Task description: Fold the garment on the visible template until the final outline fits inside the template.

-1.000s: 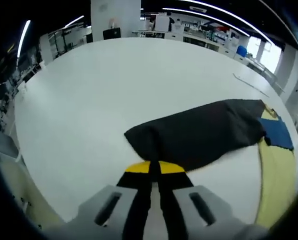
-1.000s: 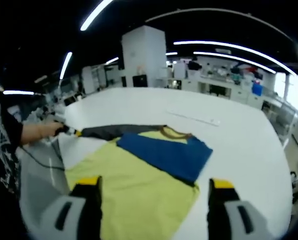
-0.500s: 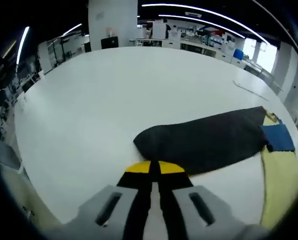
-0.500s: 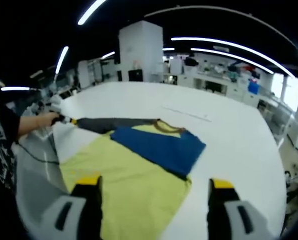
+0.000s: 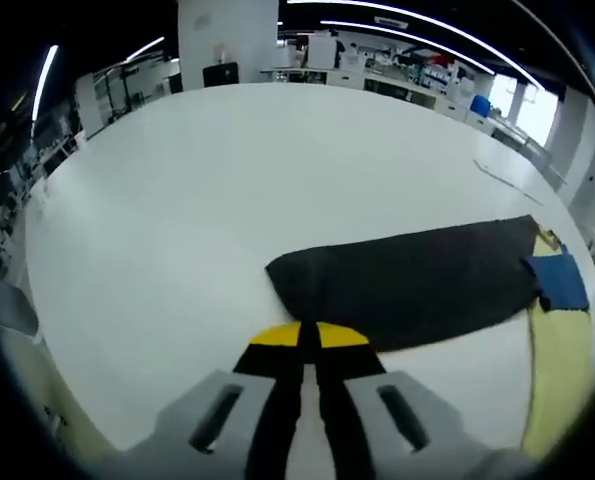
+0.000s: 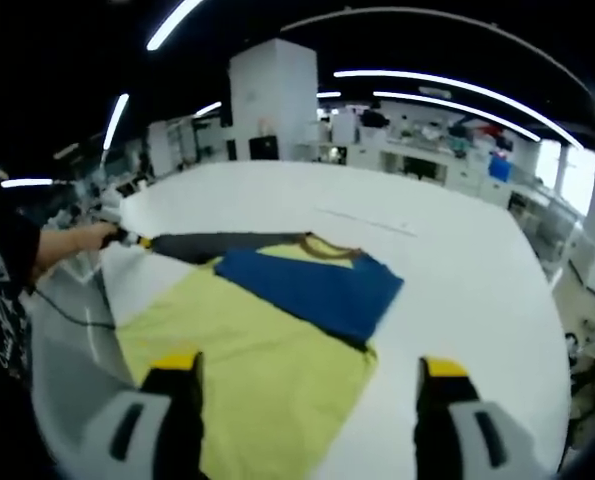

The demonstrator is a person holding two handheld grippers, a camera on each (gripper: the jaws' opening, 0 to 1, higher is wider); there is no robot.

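Note:
A garment lies on the white table: yellow body, a blue sleeve folded across it, and a dark grey sleeve stretched flat to the side. My left gripper is shut, its yellow tips at the near edge of the dark sleeve's end. In the right gripper view the same gripper sits at the tip of the dark sleeve, held by a person's hand. My right gripper stands open above the yellow body's near edge, with nothing between its jaws.
A thin pale strip lies on the table beyond the garment, also seen as a strip in the left gripper view. The table's curved edge runs close on the left, with a cable across it. Benches and shelves fill the background.
The dark sleeve has been drawn out longer and flatter, its raised end now lying on the table. The right gripper stays open and has barely moved.

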